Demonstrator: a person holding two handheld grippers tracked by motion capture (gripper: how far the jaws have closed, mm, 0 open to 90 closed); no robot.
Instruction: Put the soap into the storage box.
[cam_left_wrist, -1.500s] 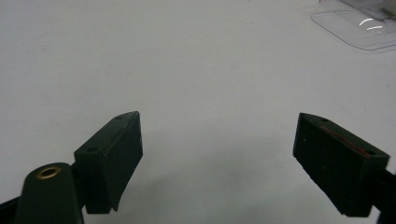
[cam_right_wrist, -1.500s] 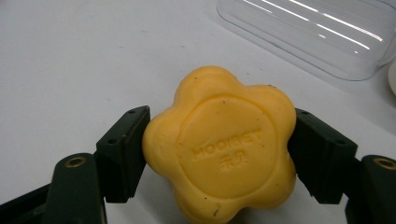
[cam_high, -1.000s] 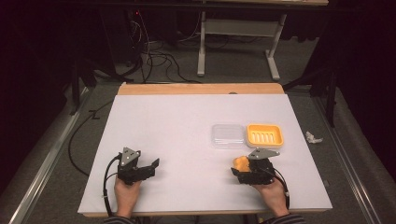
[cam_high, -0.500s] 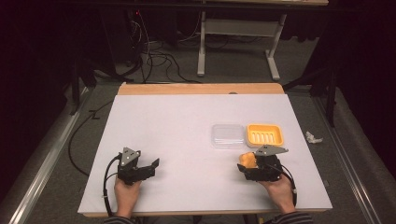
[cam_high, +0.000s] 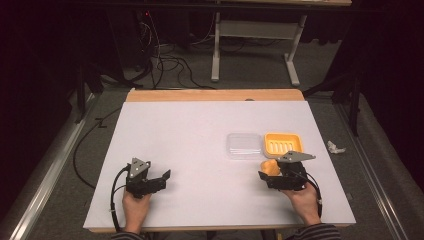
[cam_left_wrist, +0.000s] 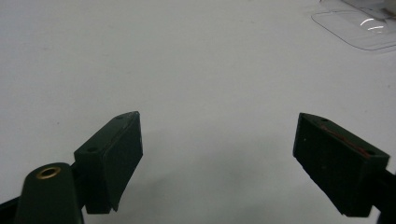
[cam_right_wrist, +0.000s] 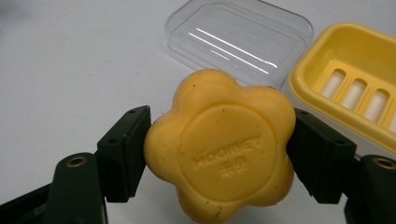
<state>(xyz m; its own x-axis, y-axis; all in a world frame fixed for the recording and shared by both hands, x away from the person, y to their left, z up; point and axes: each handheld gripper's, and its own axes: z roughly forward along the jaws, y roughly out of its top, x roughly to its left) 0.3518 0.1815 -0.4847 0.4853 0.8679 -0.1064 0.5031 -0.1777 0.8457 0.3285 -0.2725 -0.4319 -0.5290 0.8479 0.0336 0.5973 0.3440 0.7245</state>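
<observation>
A flower-shaped yellow soap bar (cam_right_wrist: 219, 147) is clamped between the jaws of my right gripper (cam_right_wrist: 219, 154), held just above the white table. In the high view the soap (cam_high: 269, 167) and right gripper (cam_high: 272, 175) sit just in front of the yellow soap dish (cam_high: 283, 144). Left of the dish lies its clear plastic lid (cam_high: 244, 145), also seen in the right gripper view as the lid (cam_right_wrist: 238, 39) beside the dish (cam_right_wrist: 355, 88). My left gripper (cam_high: 162, 179) rests low at the table's front left, its jaws wide apart over bare table (cam_left_wrist: 219, 154).
The white table top (cam_high: 200, 130) has a wooden strip along its far edge. A crumpled white scrap (cam_high: 334, 147) lies on the floor to the right. Cables and a table frame (cam_high: 252, 45) stand beyond the far edge.
The right gripper, with the soap in it, has shifted a little to the right and toward the dish. The left gripper has stayed put.
</observation>
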